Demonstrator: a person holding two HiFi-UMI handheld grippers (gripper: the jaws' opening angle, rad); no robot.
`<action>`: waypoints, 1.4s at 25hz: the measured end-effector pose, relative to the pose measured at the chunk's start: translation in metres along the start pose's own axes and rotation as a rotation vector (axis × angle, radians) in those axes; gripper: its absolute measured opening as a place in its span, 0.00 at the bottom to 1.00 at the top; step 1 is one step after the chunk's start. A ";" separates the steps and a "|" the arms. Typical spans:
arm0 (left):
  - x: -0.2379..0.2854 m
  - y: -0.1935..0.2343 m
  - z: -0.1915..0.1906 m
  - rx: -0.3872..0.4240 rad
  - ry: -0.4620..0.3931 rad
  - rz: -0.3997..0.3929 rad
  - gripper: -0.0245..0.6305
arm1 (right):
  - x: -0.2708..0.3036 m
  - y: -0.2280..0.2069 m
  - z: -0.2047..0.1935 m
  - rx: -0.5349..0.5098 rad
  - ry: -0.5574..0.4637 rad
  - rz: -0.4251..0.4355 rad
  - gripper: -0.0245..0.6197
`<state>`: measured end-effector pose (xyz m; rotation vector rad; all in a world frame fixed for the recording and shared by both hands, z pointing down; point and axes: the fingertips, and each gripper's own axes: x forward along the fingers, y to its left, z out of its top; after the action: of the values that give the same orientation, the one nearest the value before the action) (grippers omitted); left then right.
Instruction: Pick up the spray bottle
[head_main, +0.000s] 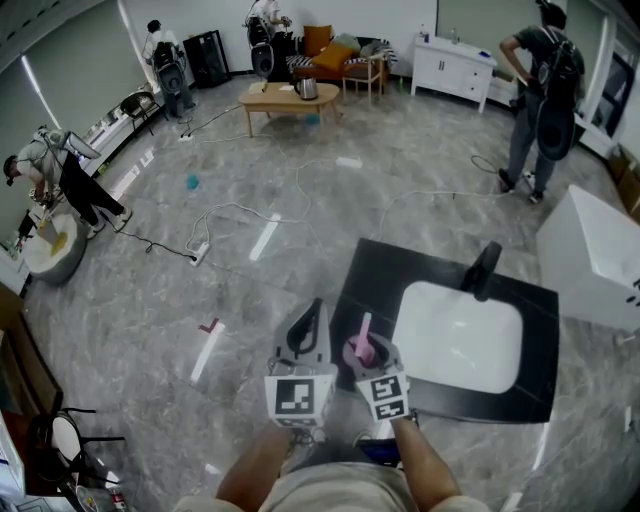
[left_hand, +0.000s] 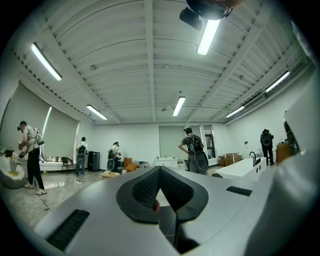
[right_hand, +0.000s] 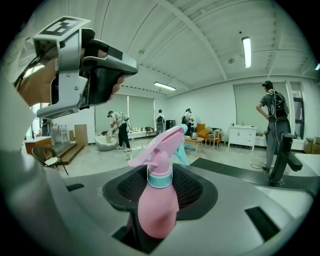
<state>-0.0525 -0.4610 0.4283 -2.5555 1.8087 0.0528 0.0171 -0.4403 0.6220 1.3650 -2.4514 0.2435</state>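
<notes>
The pink spray bottle (head_main: 362, 345) with a pale blue collar stands upright by the left edge of a black countertop (head_main: 372, 268). My right gripper (head_main: 366, 356) is shut on its body. In the right gripper view the spray bottle (right_hand: 157, 206) fills the notch between the jaws of the right gripper (right_hand: 159, 220), its pink trigger head pointing left and away; its base is hidden. My left gripper (head_main: 314, 310) hovers just left of the bottle, off the counter, jaws together and empty. In its own view the left gripper (left_hand: 161, 202) holds nothing. It also shows as the left gripper (right_hand: 97, 70) in the right gripper view.
A white basin (head_main: 462, 338) with a black faucet (head_main: 483, 270) is set in the countertop right of the bottle. A white cabinet (head_main: 596, 252) stands further right. Cables (head_main: 225, 215) lie on the grey marble floor. Several people work around the room's edges.
</notes>
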 end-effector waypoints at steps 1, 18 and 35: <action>0.001 0.000 0.000 0.001 0.000 -0.001 0.04 | 0.000 0.000 0.000 0.001 -0.001 0.002 0.30; 0.003 -0.002 0.002 -0.004 -0.007 -0.023 0.04 | -0.017 -0.015 0.038 -0.018 -0.079 -0.048 0.26; 0.003 -0.030 0.015 -0.014 -0.036 -0.092 0.04 | -0.096 -0.042 0.158 -0.054 -0.322 -0.206 0.26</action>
<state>-0.0239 -0.4534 0.4126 -2.6256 1.6819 0.1096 0.0686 -0.4337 0.4393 1.7330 -2.5145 -0.0983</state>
